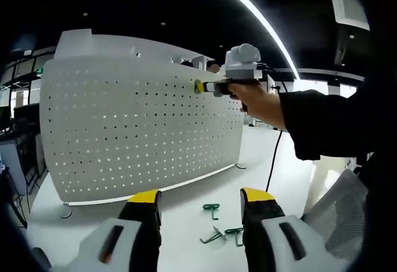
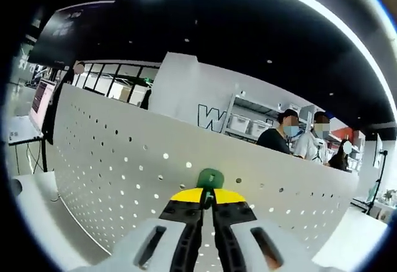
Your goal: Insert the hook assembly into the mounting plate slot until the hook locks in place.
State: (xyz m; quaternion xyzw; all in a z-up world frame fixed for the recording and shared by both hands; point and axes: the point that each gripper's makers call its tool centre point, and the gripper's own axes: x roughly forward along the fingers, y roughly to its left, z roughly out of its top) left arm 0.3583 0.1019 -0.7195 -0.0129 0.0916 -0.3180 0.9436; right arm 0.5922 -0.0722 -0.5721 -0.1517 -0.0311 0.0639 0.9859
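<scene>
A white perforated mounting plate (image 1: 142, 129) stands upright on the white table (image 1: 186, 222). In the left gripper view my left gripper (image 1: 201, 207) is open above the table, nothing between its yellow-tipped jaws. Beyond them lie three loose green hooks (image 1: 218, 225). The right gripper (image 1: 201, 86) comes in from the right, held by a hand (image 1: 257, 101), its tip against the plate's upper right part. In the right gripper view my right gripper (image 2: 208, 196) is shut on a green hook (image 2: 210, 177), which sits at the plate (image 2: 124, 166) near its top edge.
A black cable (image 1: 273, 160) hangs from the right hand down to the table. A grey mesh chair back (image 1: 344, 213) sits at the lower right. Behind the plate, several people (image 2: 304, 138) stand near shelves (image 2: 245, 123) with boxes.
</scene>
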